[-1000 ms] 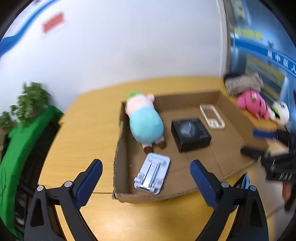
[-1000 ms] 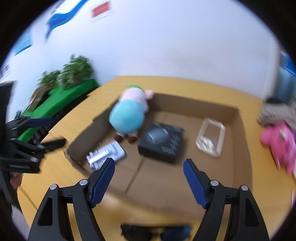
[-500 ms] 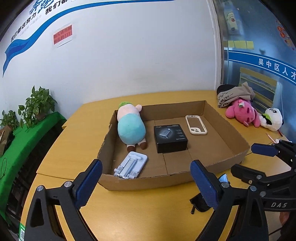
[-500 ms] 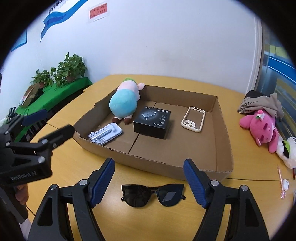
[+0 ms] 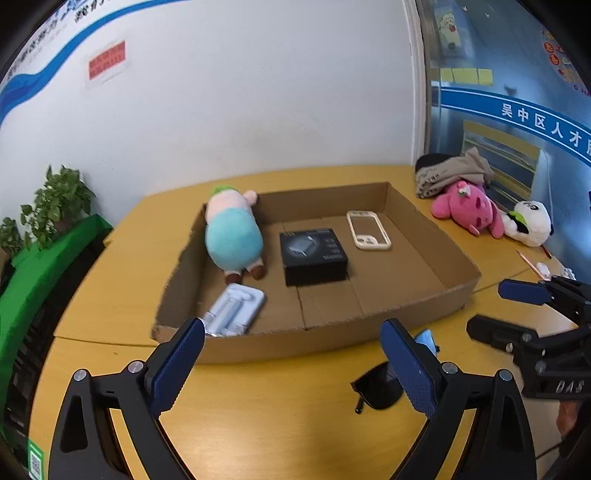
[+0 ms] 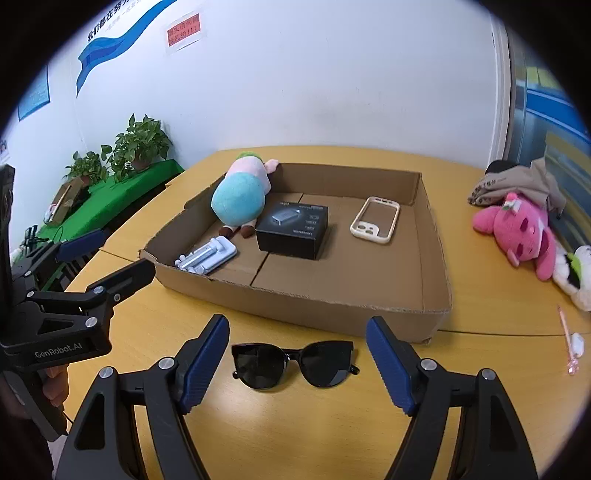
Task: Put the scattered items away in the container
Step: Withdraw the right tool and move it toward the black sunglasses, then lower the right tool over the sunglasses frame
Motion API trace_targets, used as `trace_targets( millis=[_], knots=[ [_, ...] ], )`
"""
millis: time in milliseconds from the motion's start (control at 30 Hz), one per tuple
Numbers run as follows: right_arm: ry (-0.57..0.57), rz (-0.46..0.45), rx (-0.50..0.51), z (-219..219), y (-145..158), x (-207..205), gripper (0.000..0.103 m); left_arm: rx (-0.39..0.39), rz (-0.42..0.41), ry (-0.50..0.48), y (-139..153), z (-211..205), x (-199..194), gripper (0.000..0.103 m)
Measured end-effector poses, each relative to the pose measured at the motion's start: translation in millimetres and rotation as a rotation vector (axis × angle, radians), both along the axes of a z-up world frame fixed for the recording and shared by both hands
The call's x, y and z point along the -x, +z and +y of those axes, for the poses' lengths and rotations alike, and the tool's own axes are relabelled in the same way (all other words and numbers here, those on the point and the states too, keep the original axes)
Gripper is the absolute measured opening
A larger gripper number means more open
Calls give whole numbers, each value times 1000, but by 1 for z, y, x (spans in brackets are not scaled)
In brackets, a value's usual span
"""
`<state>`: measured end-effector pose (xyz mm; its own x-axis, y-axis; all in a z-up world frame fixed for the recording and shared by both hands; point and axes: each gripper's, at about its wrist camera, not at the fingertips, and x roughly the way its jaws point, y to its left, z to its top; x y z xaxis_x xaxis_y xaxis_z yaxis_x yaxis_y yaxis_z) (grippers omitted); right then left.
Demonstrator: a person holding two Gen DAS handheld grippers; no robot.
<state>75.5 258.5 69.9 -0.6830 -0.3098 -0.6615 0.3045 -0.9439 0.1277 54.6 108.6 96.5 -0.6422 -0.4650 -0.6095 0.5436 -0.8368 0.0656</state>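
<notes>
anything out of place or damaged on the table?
Sunglasses lie outside the box, on the table in front of it. The box's front-left corner looks torn and ragged. Pink plush and a pen also sit outside, to the right.

The yellow wooden bench [image 6: 369,424] stood against a white wall [image 6: 332,74]. High on that wall, behind the bench's far left corner, hung a red sign [image 6: 183,30] beside a wavy blue stripe [image 6: 110,48], with a blue poster [image 6: 35,92] further left. Left of the bench, a green cloth [image 6: 110,199] covered a lower surface bearing two leafy potted plants [image 6: 142,142] and a small brown carton [image 6: 66,197]. Behind the bench's right end, a glass partition carried a blue banner [image 5: 535,122] with white characters, and yellow notes [image 5: 467,75] above it.
</notes>
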Motion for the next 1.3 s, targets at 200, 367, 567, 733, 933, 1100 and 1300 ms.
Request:
trace_targets(
  millis=[200, 367, 567, 733, 933, 1100, 1300],
  knots=[
    [8, -137, 136, 57, -57, 18, 77, -243, -32, -120, -51, -14, 9, 98],
    [126, -205, 100, 54, -93, 32, 77, -407, -53, -166, -93, -21, 27, 98],
    [247, -190, 6, 18, -112, 50, 76, -477, -150, -302, -126, -13, 56, 90],
    [269, -180, 7, 6, -116, 62, 76, -498, -166, -310, -133, -10, 67, 81],
    [320, -223, 56, 4, -121, 48, 76, -488, -190, -335, -132, -18, 71, 69],
    [521, -283, 142, -5, -108, -2, 76, -423, -226, -316, -130, -35, 61, 67],
    [525, -206, 1, -7, -80, -3, 76, -452, -172, -304, -126, -59, 36, 67]
  ],
)
